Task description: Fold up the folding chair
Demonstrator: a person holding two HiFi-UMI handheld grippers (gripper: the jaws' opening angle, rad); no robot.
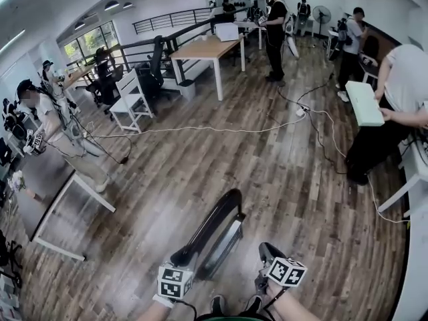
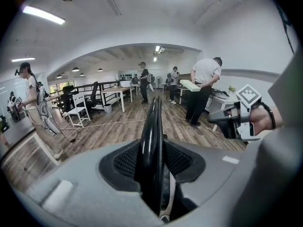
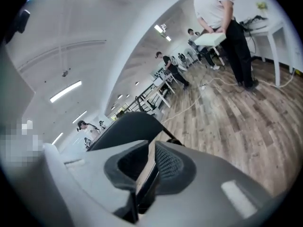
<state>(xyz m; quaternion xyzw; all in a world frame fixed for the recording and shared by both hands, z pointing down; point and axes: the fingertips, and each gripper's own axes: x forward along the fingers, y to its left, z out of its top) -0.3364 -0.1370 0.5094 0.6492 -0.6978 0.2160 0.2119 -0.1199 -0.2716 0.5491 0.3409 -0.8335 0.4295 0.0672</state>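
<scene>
**Ana:** Left gripper (image 2: 152, 164) first, since it sits right under the camera. What has it got?

**Ben:** Its jaws are pinched on the thin black rim of the folding chair (image 1: 226, 236), one pad on each side.

**Ana:** Start wide for me, then.

**Ben:** Brown plank floor (image 1: 200, 159) runs across the whole room. Far off on it stands a long wood-topped table (image 1: 204, 49) with white legs. A white wooden chair (image 1: 130, 95) sits towards the left. At the right edge a person in a white top (image 1: 408, 72) holds a white box (image 1: 364, 102).

**Ana:** And the folding chair?

**Ben:** Black, folded flat and up on edge, just in front of the wearer's shoes (image 1: 217, 304). Its curved top rim points away, and it stands between the two grippers.

**Ana:** Right gripper (image 3: 147, 164)?

**Ben:** Near the chair on its right, not touching it. Its jaws are drawn close with a narrow slit between them and nothing in it.

**Ana:** Anything smaller?

**Ben:** A white cable (image 1: 200, 129) snakes over the floor, well beyond the chair.
</scene>
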